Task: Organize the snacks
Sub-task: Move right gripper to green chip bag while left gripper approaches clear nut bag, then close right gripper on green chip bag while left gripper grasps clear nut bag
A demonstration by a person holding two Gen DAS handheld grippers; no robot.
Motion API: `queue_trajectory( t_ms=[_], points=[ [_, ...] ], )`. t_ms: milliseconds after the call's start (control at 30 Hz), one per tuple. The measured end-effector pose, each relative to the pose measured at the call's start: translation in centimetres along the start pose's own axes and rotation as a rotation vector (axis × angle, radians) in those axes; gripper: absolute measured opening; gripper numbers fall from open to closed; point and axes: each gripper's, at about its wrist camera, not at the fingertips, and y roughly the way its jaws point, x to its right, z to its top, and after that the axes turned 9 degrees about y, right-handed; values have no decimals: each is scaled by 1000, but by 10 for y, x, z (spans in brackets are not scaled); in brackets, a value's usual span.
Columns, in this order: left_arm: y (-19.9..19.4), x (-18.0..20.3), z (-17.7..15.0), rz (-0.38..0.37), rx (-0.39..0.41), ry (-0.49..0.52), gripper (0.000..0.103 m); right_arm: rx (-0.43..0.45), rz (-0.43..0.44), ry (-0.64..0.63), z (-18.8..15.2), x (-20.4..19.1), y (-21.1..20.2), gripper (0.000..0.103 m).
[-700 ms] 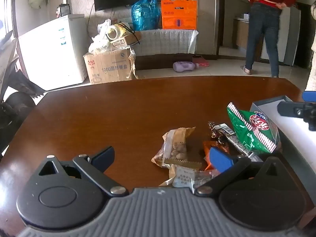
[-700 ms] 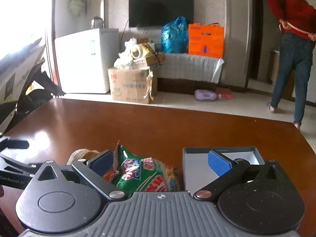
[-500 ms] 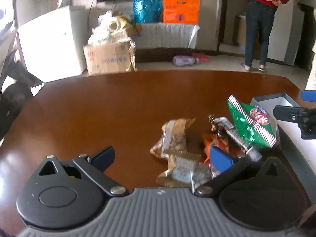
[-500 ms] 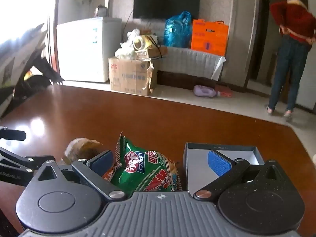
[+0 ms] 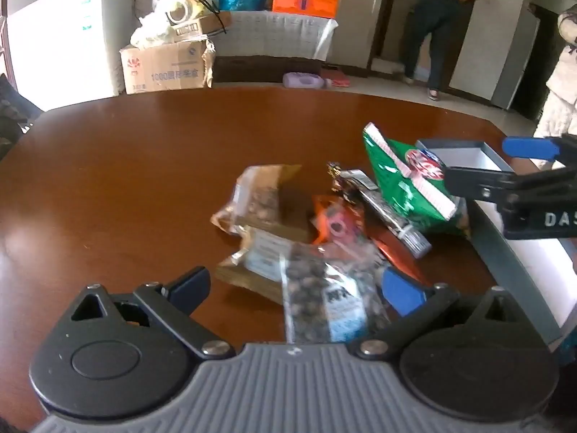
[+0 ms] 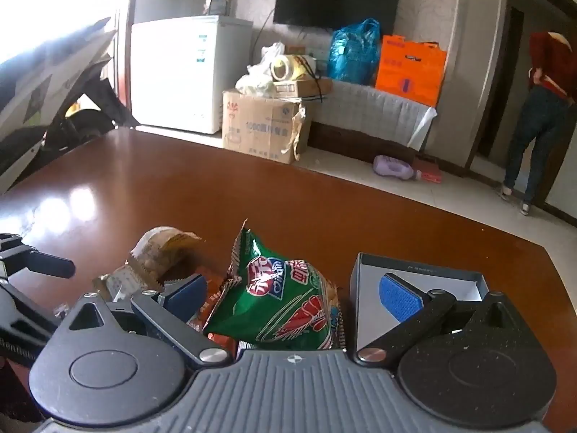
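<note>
A pile of snack packets lies on the brown table [image 5: 144, 166]. The green chip bag [image 5: 404, 184] is at the pile's right and also shows in the right wrist view [image 6: 285, 299]. A tan nut packet [image 5: 256, 198], an orange packet [image 5: 335, 220] and a clear packet of dark nuts [image 5: 324, 296] lie left of it. My left gripper [image 5: 295, 288] is open over the clear packet. My right gripper [image 6: 292, 292] is open around the green bag. A grey open box [image 6: 368, 288] with a white inside sits right of the pile.
The right gripper's black arm [image 5: 512, 187] reaches in over the box [image 5: 497, 238] in the left wrist view. The left gripper [image 6: 32, 270] shows at the left of the right wrist view. A person [image 6: 541, 108] stands far back by a doorway.
Both grippers have tilted down and moved closer to the pile. The clear nut packet now lies between my left fingers. The green bag sits deeper between my right fingers.
</note>
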Motion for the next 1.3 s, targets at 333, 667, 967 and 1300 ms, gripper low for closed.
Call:
queue_trajectory(
  t_ms=[333, 667, 967, 1300],
  points=[
    [15, 22, -10, 21, 3, 97, 96, -44, 9, -26, -7, -4, 10, 103],
    [22, 16, -10, 21, 22, 17, 89, -85, 13, -71, -8, -9, 28, 103],
    [33, 22, -8, 14, 4, 43, 79, -119, 31, -117, -9, -18, 44, 103],
    [39, 26, -9, 11, 3, 55, 68, -140, 33, -110, -12, -17, 60, 103]
  ],
)
